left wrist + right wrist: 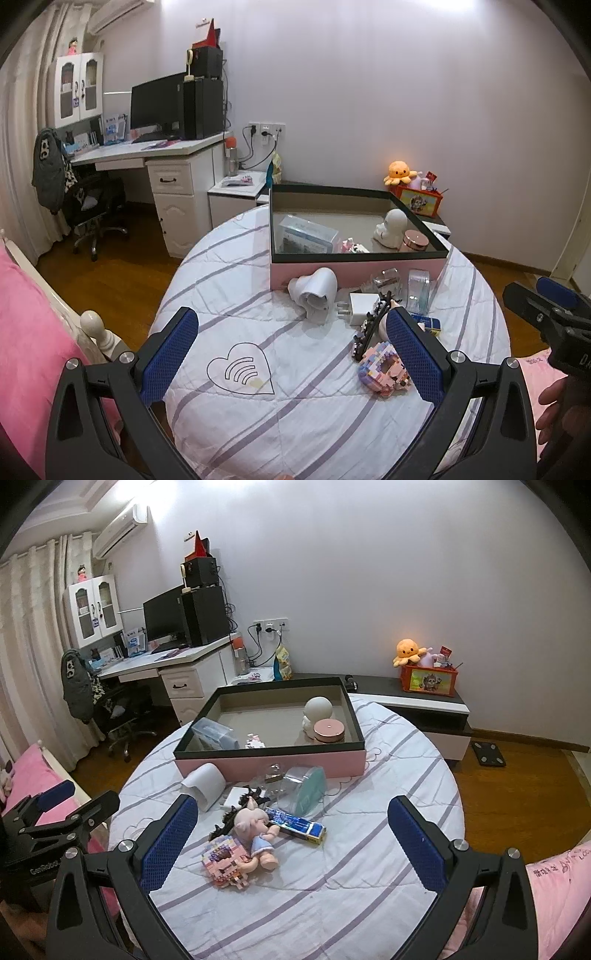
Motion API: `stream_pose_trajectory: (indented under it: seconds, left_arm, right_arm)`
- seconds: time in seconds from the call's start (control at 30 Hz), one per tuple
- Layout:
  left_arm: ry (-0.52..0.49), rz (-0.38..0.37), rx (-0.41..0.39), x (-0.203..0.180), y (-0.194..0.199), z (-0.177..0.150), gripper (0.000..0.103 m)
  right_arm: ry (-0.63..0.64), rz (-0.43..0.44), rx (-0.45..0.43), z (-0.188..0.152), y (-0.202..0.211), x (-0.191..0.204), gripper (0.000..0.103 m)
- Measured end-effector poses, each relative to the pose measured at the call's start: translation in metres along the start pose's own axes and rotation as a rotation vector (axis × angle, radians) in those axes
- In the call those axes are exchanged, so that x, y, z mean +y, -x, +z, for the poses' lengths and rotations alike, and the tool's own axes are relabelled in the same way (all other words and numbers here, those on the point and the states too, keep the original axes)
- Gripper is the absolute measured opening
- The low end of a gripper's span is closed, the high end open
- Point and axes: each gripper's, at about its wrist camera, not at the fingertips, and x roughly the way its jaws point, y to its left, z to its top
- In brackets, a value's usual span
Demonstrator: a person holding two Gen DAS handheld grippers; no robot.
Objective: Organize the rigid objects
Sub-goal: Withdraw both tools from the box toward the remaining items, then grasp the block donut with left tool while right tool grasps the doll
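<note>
A pink box with a black rim (354, 266) (269, 764) sits at the far side of the round quilted table (258, 406) (332, 886). Inside lie a white figurine (391, 228) (318, 710), a pink round tin (415, 240) (328, 731) and a clear case (306, 234) (214, 734). In front lie a white night light (314, 291) (205, 784), a white charger (360, 306), clear containers (419, 290) (304, 788), a blue box (295, 825), a pig doll (255, 830), a black hair clip (371, 325) and a pastel brick model (384, 367) (225, 860). My left gripper (291, 354) and right gripper (293, 843) are open and empty above the near table.
A white desk (155, 155) with monitor and office chair (88, 206) stands far left. A low cabinet (417, 705) with an orange toy bin (430, 679) is at the back right. A pink bed (26, 350) lies to the left. Wooden floor surrounds the table.
</note>
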Motion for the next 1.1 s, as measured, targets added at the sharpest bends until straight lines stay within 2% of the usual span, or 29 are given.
stream_pose_trajectory:
  seconds: [0.3,0.5,0.67,0.93,1.1]
  left_arm:
    - [0.005,0.010,0.042,-0.002,-0.019,-0.004,0.103]
    - [0.004,0.012,0.097,-0.004,-0.041,-0.018,0.103]
    - [-0.014,-0.013,0.144,-0.014,-0.056,-0.034,0.103]
    - [-0.034,-0.053,0.206,-0.042,-0.070,-0.055,0.103]
    - [-0.042,-0.072,0.233,-0.059,-0.078,-0.062,0.103]
  right_arm:
    - [-0.009,-0.004,0.051,-0.008,-0.017,-0.010,0.103]
    - [-0.013,0.027,0.131,-0.024,-0.040,-0.012,0.103]
    - [-0.038,0.057,0.213,-0.042,-0.062,-0.017,0.103]
    - [-0.056,0.119,0.248,-0.048,-0.079,-0.025,0.103]
    - [-0.058,0.193,0.273,-0.048,-0.092,-0.026,0.093]
